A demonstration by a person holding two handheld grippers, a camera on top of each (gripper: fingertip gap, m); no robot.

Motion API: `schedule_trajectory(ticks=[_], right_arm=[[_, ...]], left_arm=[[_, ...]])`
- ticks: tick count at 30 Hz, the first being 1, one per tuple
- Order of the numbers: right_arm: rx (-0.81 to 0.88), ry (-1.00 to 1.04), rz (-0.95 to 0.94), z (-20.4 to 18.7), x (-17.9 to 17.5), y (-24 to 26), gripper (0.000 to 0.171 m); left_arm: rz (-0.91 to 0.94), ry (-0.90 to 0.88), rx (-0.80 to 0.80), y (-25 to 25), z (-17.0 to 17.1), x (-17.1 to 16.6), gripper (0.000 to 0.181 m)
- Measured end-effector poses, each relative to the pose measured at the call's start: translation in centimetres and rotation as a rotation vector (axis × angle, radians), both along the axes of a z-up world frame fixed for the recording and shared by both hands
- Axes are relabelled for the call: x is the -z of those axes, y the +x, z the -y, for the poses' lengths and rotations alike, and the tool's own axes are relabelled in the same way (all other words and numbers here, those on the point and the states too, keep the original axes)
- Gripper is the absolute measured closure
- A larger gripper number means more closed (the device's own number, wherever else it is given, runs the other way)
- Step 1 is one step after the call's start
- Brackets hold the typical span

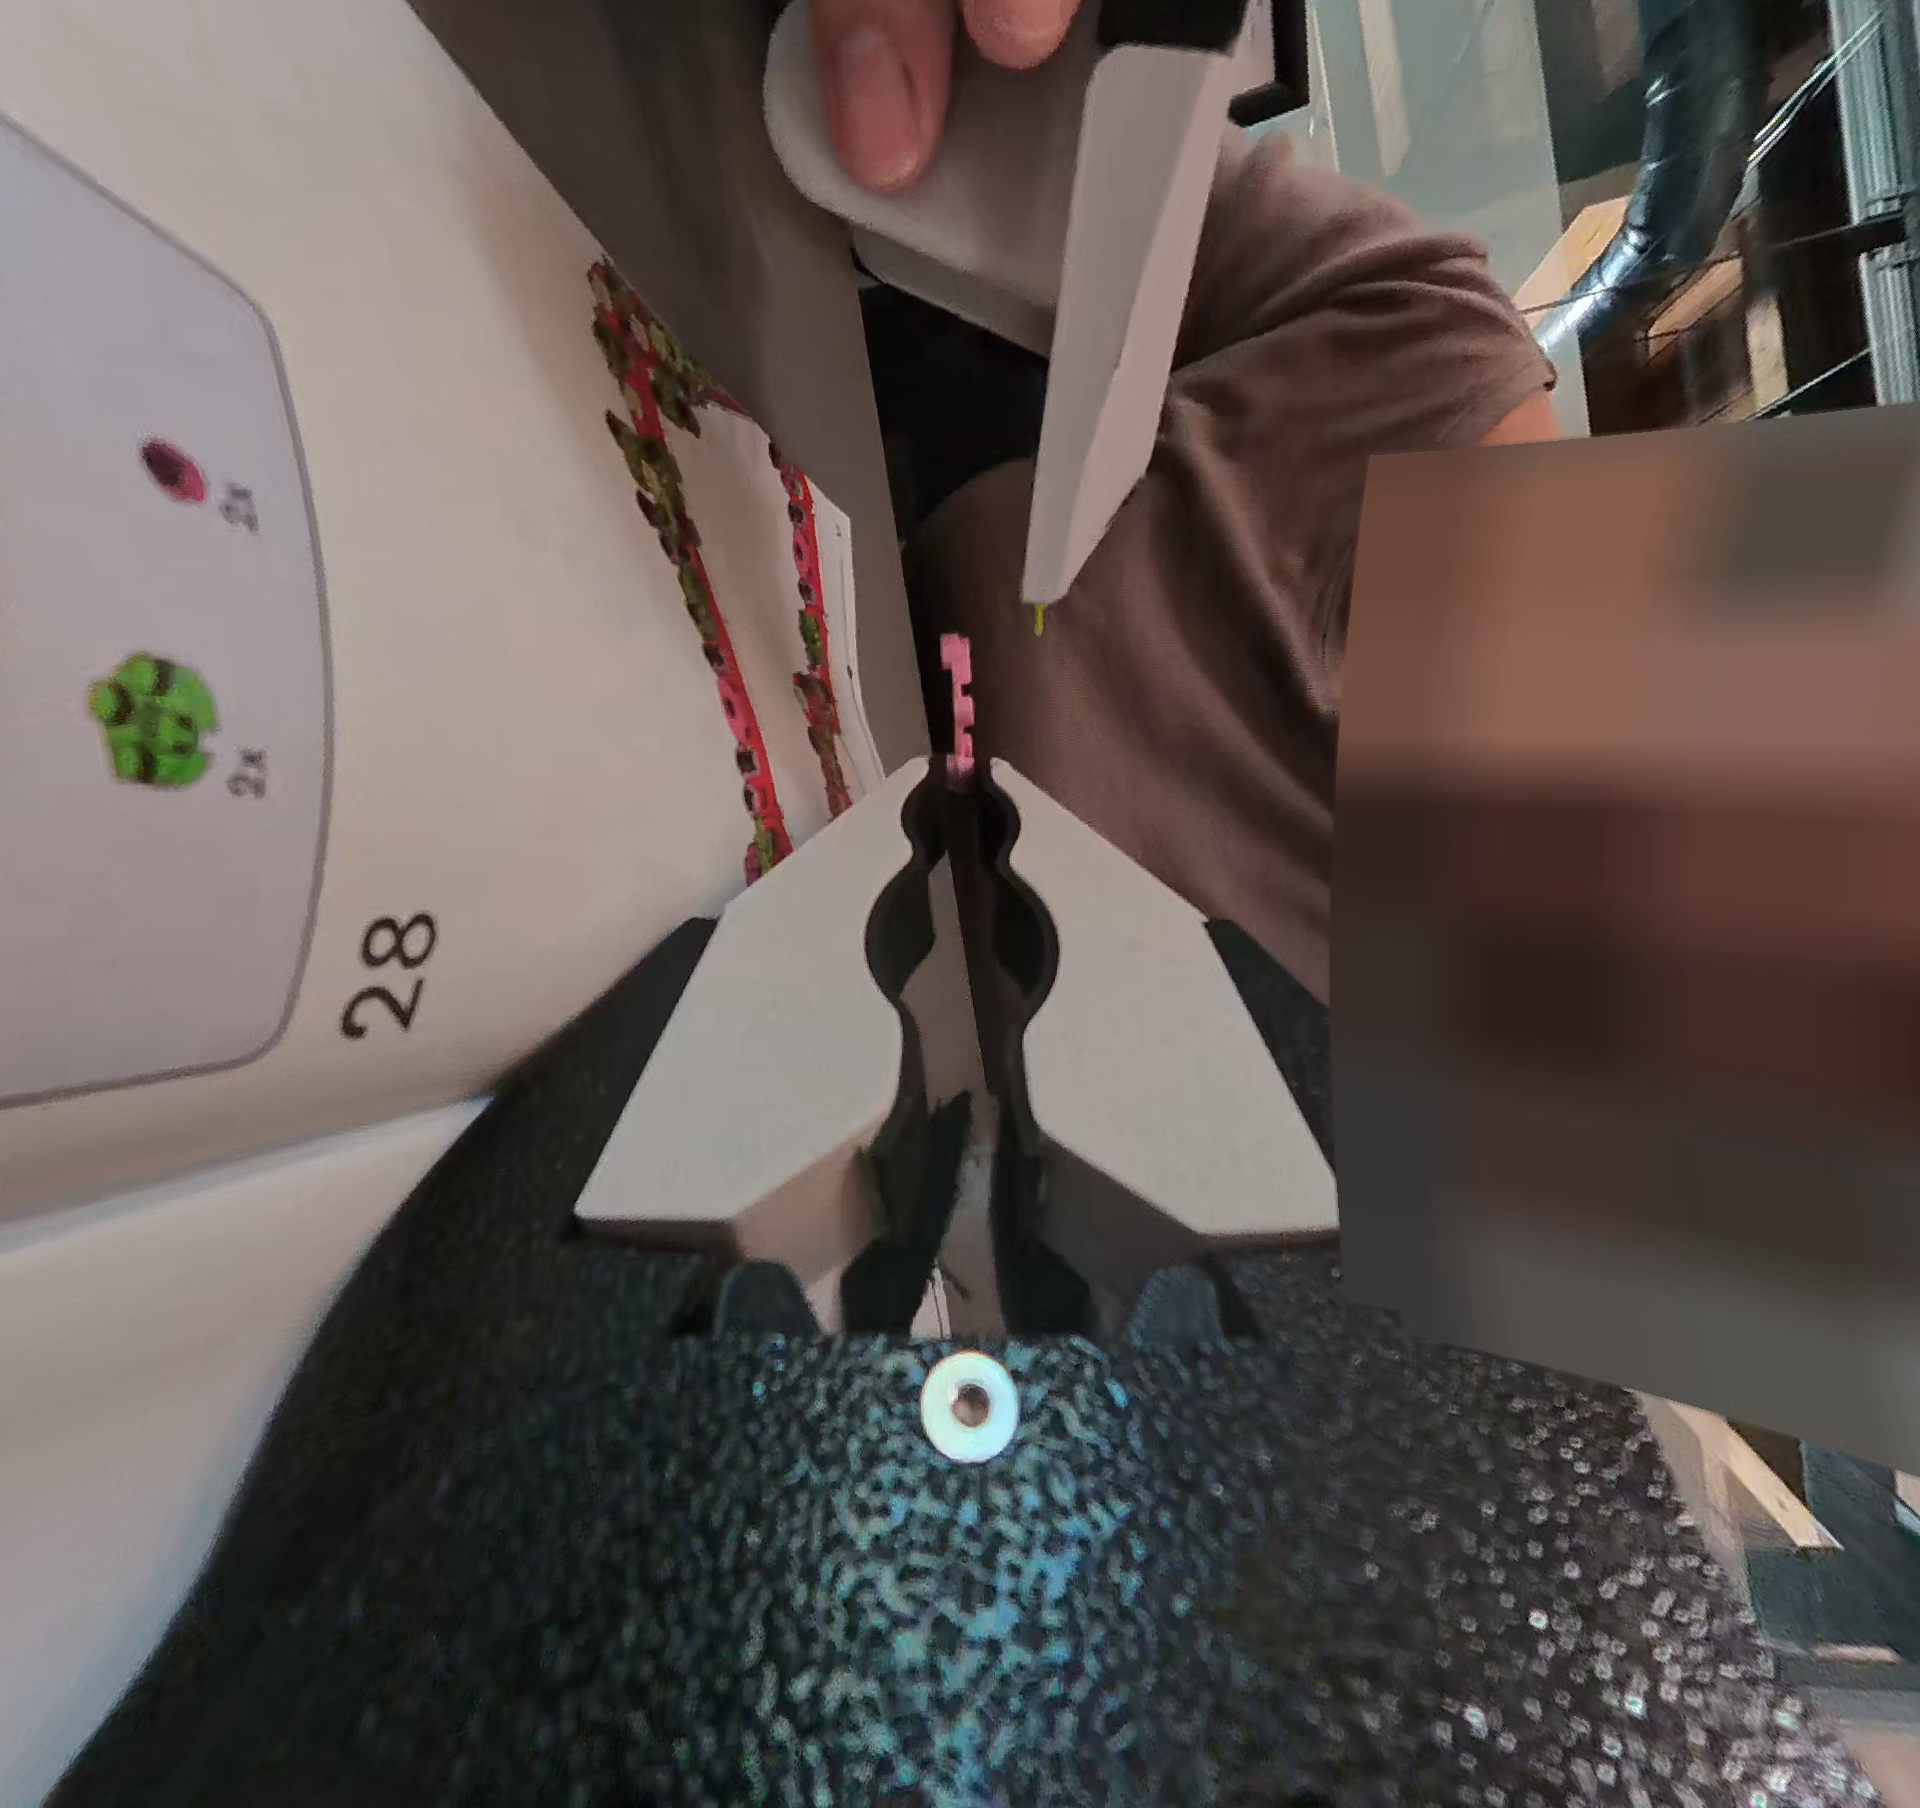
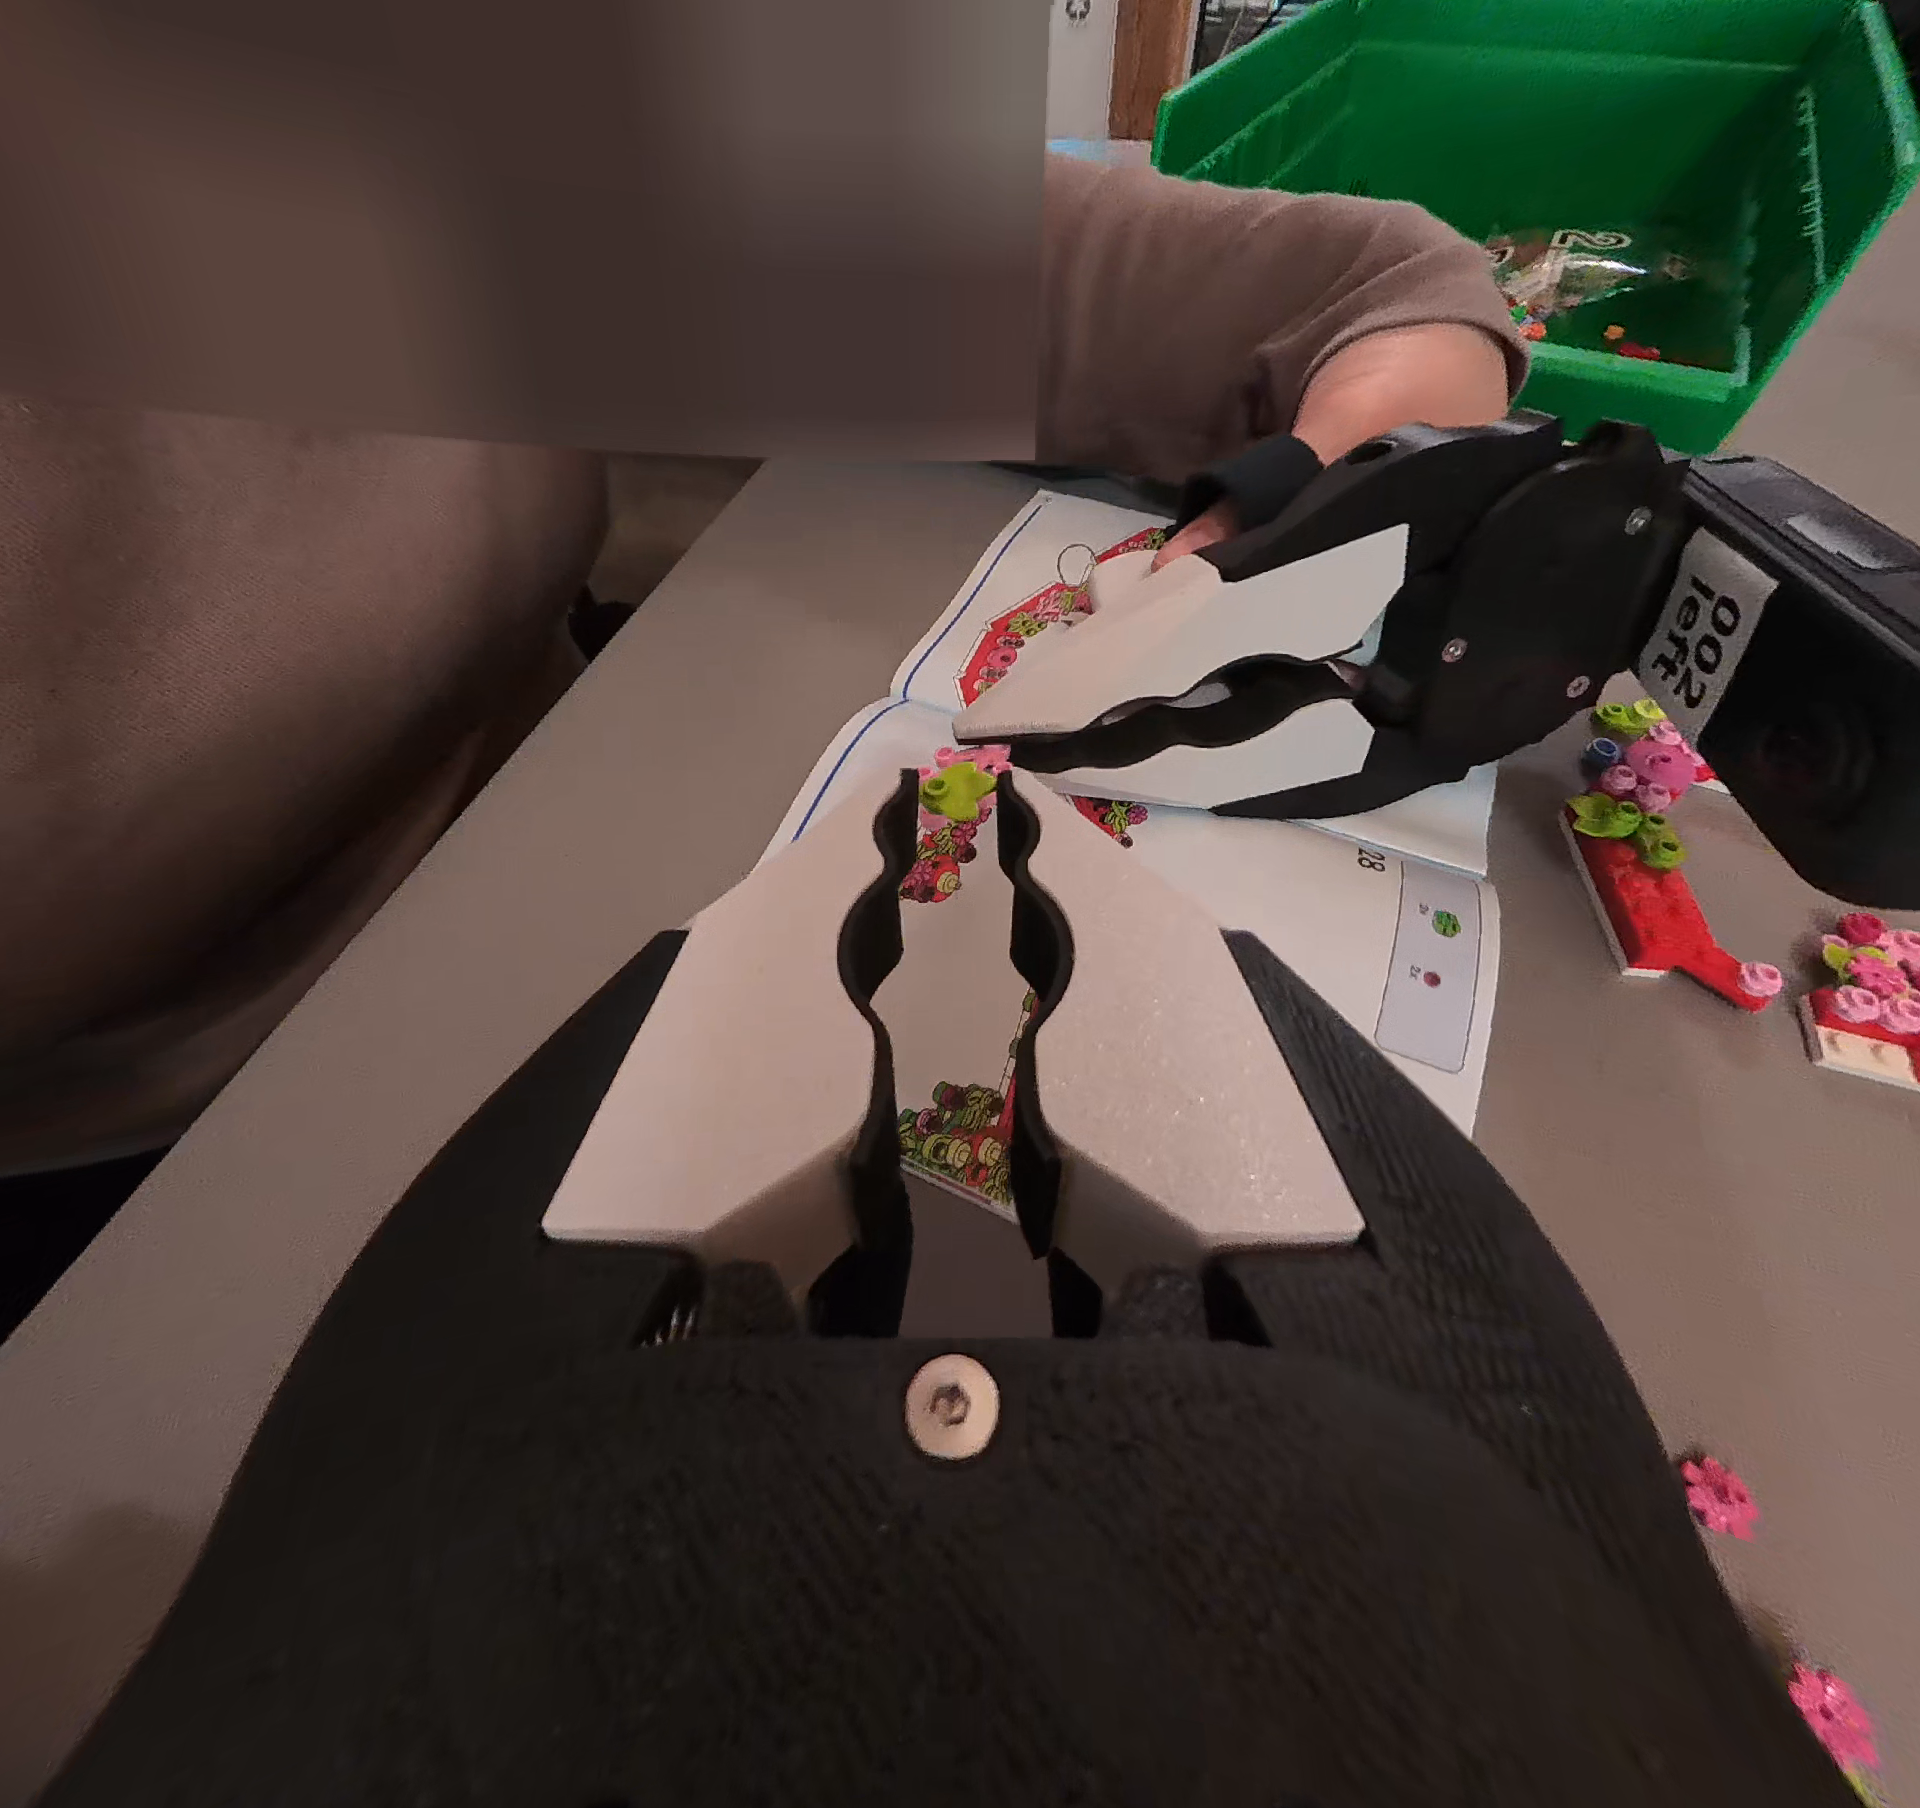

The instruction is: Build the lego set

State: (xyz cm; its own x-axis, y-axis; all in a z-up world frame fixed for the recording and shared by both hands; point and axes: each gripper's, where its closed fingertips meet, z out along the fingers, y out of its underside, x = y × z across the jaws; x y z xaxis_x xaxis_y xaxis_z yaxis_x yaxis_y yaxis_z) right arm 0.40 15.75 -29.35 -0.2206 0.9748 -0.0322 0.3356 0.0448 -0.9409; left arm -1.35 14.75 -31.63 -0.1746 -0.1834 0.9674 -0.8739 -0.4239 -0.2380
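My left gripper [image 1: 958, 769] is shut on a small pink lego piece [image 1: 958, 704] that sticks out past its tips. In the right wrist view the left gripper [image 2: 987, 735] lies on its side over the booklet, with the pink piece [image 2: 971, 756] at its tip. My right gripper [image 2: 956, 790] is shut on a lime green leaf piece [image 2: 951, 792], held right next to the pink piece; I cannot tell if they touch. In the left wrist view the right gripper [image 1: 1039, 595] comes down from above, a sliver of the lime piece [image 1: 1037, 622] at its tip.
The open instruction booklet [image 2: 1439, 989] lies on the grey table [image 2: 675, 636]. Red builds with pink flowers [image 2: 1652, 875] and loose pink flowers [image 2: 1720, 1496] lie at the right. A green bin [image 2: 1558, 148] of parts stands behind. A person's body is close on the left. My two grippers' fingertips are within a few centimetres of each other.
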Motion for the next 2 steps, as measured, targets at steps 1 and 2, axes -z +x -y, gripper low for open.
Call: schedule_trajectory(ticks=[1, 2], right_arm=[[0.002, 0.009, 0.001, 0.03, -0.01, -0.1, 0.158], [0.005, 0.017, -0.001, 0.06, -0.06, -0.21, 0.158]], left_arm=[[0.0, 0.006, 0.004, 0.01, 0.0, 0.06, 0.179], [-0.002, 0.01, 0.011, -0.03, 0.02, 0.12, 0.179]])
